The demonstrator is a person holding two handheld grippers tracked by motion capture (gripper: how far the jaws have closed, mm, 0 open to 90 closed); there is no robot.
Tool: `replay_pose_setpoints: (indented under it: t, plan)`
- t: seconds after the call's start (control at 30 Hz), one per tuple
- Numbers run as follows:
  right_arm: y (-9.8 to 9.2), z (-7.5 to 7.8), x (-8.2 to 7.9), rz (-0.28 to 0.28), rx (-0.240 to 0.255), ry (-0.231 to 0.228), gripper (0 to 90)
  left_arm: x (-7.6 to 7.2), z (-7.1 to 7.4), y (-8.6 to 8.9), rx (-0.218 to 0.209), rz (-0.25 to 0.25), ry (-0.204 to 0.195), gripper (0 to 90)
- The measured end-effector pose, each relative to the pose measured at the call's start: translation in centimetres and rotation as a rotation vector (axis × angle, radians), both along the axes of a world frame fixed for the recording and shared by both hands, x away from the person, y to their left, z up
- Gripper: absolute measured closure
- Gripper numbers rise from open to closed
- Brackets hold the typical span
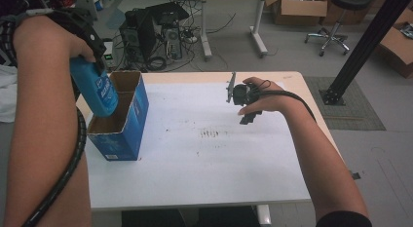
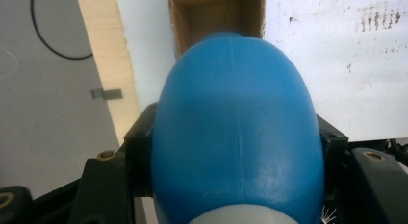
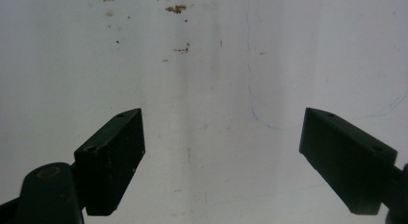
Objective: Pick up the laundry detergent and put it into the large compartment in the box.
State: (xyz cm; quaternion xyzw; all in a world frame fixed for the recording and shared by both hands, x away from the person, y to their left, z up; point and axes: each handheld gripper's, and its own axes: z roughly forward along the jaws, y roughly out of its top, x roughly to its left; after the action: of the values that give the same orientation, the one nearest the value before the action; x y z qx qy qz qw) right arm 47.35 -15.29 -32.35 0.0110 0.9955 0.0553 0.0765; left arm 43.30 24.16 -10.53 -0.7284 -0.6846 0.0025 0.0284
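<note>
Your left gripper (image 2: 235,137) is clamping its jaws on either side of a blue bottle (image 2: 235,137), white cap end toward the camera, rounded base pointing ahead. In the high view you are holding that bottle (image 1: 100,90) tilted over the open top of the blue cardboard box (image 1: 127,121), its lower end dipping just past the rim. Your right gripper (image 3: 221,156) is keeping its jaws wide apart with nothing between them, hovering over the bare white table (image 3: 216,65); in the high view it (image 1: 248,110) is sitting well apart from the box. The pick-up looks done; lowering the bottle in and letting go are still ahead. The box's brown inside is showing no contents that I can make out.
</note>
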Motion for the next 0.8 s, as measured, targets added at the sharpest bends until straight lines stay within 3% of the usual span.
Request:
replay_pose_setpoints:
  t: [0.8]
  plan:
    - [0.1,-0.2,0.0,-0.002,-0.009,0.002,16.4,1.8,-9.1,0.9,-0.011,-0.002,0.074,38.5]
